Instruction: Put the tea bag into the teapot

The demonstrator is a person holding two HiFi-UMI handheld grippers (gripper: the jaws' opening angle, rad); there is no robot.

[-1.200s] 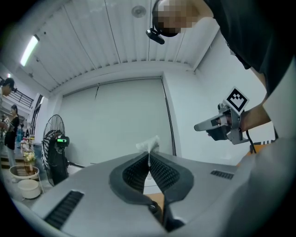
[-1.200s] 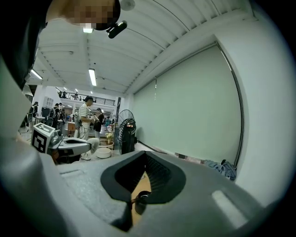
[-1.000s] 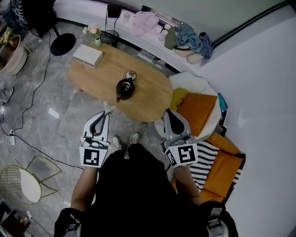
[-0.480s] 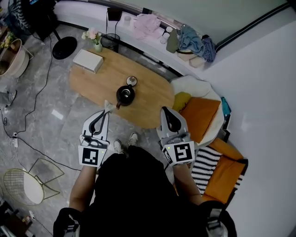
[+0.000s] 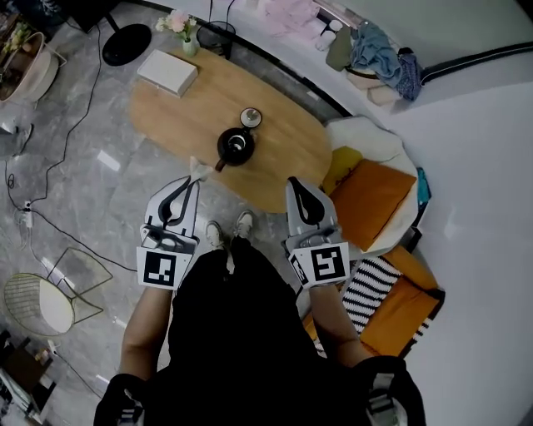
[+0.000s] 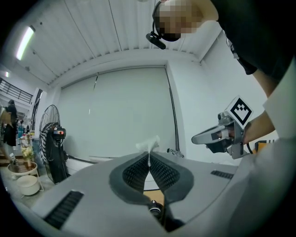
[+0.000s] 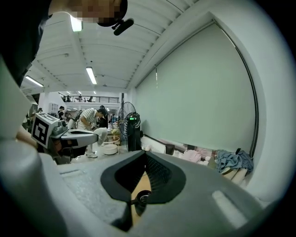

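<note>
A black teapot (image 5: 235,146) stands with its top open on the oval wooden table (image 5: 175,116); its lid (image 5: 250,117) lies just behind it. My left gripper (image 5: 195,177) is shut on a small white tea bag (image 5: 199,170), which pokes out past the jaw tips (image 6: 149,144), just off the table's near edge. My right gripper (image 5: 293,183) is shut and holds nothing, its tips over the table's near edge. In the right gripper view (image 7: 144,153) the jaws meet with nothing between them.
A white box (image 5: 167,72) and a small flower vase (image 5: 180,25) stand at the table's far left. A cushioned seat with orange cushions (image 5: 370,205) is right of the table. A floor fan (image 6: 53,139), cables and a wire chair (image 5: 40,293) are on the left floor.
Both grippers have come forward towards the table; the teapot now sits closer ahead of the left gripper's tea bag. Both stay shut.
</note>
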